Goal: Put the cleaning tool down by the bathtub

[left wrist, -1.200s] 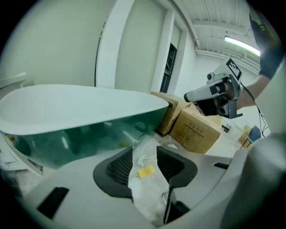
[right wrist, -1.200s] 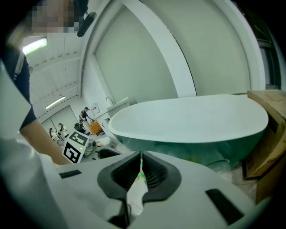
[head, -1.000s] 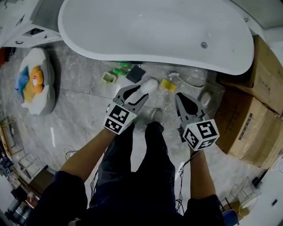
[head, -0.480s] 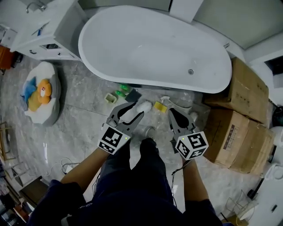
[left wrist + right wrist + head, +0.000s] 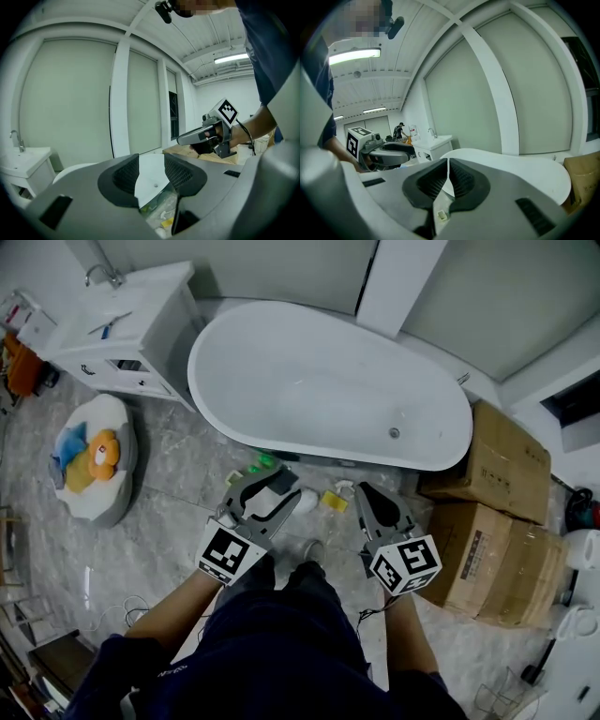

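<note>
The left claw (image 5: 152, 177) stands open, its two ribbed pads well apart with nothing between them. Through the gap show the white bathtub (image 5: 328, 390) and the clutter on the floor below it. The right claw (image 5: 447, 180) is almost closed, with only a thin slit between its pads, and it grips nothing.

In the head view both claws are held out over the grey stone floor (image 5: 178, 521), the left claw (image 5: 289, 486) and the right claw (image 5: 360, 489) side by side and pointing toward the tub's near wall. The cleaning things lie on the floor close beside that wall, between the two claws and touched by neither. Among them are a yellow sponge (image 5: 335, 501) and, just beyond it, a small white brush (image 5: 345, 487). Cardboard boxes (image 5: 497, 465) stand to the right of the tub and a white vanity cabinet (image 5: 122, 329) to its left.
</note>
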Available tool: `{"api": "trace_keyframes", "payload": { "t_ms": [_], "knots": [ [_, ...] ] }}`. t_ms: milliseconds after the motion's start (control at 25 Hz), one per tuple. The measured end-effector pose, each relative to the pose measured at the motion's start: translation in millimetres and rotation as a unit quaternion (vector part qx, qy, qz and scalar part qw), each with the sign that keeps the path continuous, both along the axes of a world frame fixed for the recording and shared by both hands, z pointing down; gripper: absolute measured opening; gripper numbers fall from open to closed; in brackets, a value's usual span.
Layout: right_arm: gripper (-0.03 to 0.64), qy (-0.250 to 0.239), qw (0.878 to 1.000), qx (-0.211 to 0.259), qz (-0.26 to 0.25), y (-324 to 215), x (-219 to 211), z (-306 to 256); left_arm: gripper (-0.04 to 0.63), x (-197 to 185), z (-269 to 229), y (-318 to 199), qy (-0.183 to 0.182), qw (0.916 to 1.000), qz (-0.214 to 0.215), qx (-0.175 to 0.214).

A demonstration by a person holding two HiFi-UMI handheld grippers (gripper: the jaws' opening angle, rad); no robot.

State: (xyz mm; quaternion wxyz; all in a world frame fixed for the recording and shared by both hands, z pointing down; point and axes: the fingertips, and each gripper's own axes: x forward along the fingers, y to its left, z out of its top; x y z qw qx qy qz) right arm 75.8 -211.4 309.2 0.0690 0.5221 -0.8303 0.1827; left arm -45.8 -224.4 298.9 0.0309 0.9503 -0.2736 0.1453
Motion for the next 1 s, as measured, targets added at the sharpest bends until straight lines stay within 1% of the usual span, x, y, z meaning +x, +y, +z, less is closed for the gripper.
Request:
{"api": "trace_keyframes", "payload": {
  "t_ms": [160,240,400,680,1000],
  "knots": [
    [0.017,0.002,1.000,0.021,-0.006,-13.7,-15.8,-30.6,0.184,-15.4,-26.1,-14.5,0.021,0.9997,-0.008,0.012],
    [0.017,0.001,1.000,0.029,-0.008,-19.9,-19.4,-42.2,0.184,-18.2,-37.2,-22.3,0.032,0.9993,-0.012,0.015],
    [0.014,-0.003,0.999,0.037,-0.005,-24.4,-19.1,-56.4,0.181,-18.0,-54.1,-29.6,0.041,0.9988,-0.014,0.025],
    [0.014,-0.006,0.999,0.052,-0.014,-29.5,-22.0,-71.0,0.156,-15.7,-74.7,-37.5,0.050,0.9978,-0.015,0.041],
    [0.014,-0.005,0.998,0.063,-0.021,-36.3,-25.5,-79.9,0.132,-15.6,-77.9,-43.8,0.055,0.9972,-0.021,0.046]
  ]
}}
